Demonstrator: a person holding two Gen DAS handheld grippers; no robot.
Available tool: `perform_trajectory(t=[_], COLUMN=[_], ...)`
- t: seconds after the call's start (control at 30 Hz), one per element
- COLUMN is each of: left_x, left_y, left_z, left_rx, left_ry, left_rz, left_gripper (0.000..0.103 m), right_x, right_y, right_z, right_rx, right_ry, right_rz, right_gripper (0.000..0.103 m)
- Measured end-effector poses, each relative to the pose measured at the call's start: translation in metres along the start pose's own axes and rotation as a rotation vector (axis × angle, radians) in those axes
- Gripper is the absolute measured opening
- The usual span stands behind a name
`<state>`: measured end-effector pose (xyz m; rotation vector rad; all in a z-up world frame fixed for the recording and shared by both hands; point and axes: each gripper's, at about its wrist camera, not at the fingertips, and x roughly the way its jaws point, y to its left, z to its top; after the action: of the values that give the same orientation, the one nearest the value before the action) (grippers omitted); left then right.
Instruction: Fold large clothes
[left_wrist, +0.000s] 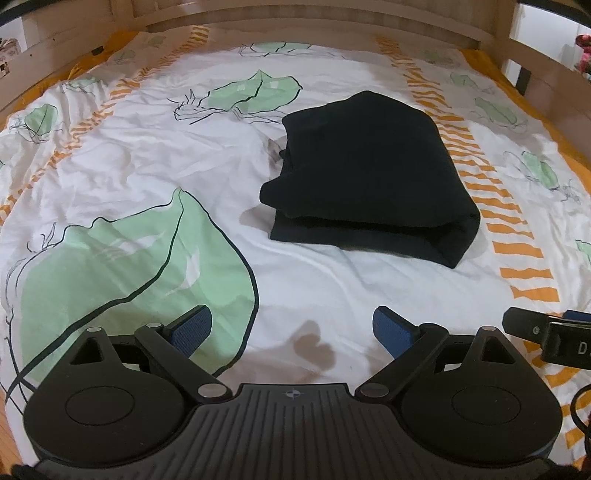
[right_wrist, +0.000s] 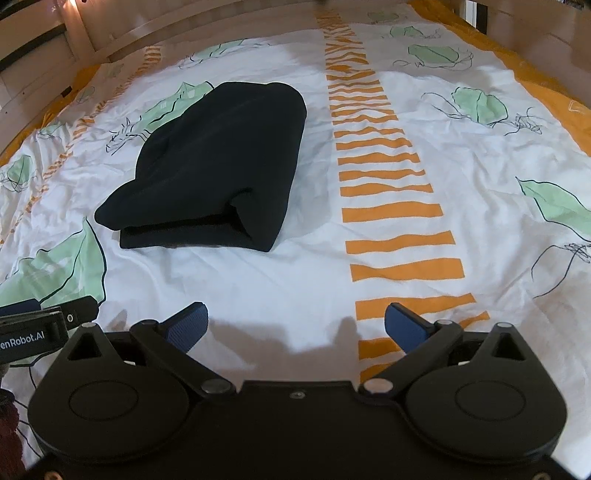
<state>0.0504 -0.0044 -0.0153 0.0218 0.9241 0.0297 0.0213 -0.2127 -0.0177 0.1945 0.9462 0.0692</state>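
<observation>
The black garment (left_wrist: 365, 177) lies folded into a compact stack of layers on the bed (left_wrist: 155, 155), near the middle of the bed, with its right side close to the orange striped band (right_wrist: 388, 177) printed on the bedsheet. Its folded edges face the near edge of the bed. The sheet is white with green leaf shapes and is lightly wrinkled. A wooden frame (left_wrist: 332, 22) runs along the far edge of the bed.

Left tongs (left_wrist: 291, 326): spread wide, holding nothing, positioned above the sheet at the near edge of the bed, well apart from the garment.

Right tongs (right_wrist: 295, 325): spread wide, holding nothing, also above the near edge, well apart from the garment. The blue fingertips (right_wrist: 188, 326) touch no fabric. The two tongs are side by side.
</observation>
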Motion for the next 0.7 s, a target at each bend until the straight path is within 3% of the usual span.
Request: perform_trajectory(t=[0.7], left_x=[0.0023], left_y=[-0.0008], left_z=[-0.0028], left_rx=[-0.009], left_ry=[0.015], left_rz=[-0.009], left_gripper=[0.095], right_x=[0.0035], right_y=[0.0046], right_z=[-0.0019], right_rx=[-0.003], right_ry=[0.019], right_rz=[0.008], right_gripper=[0.101])
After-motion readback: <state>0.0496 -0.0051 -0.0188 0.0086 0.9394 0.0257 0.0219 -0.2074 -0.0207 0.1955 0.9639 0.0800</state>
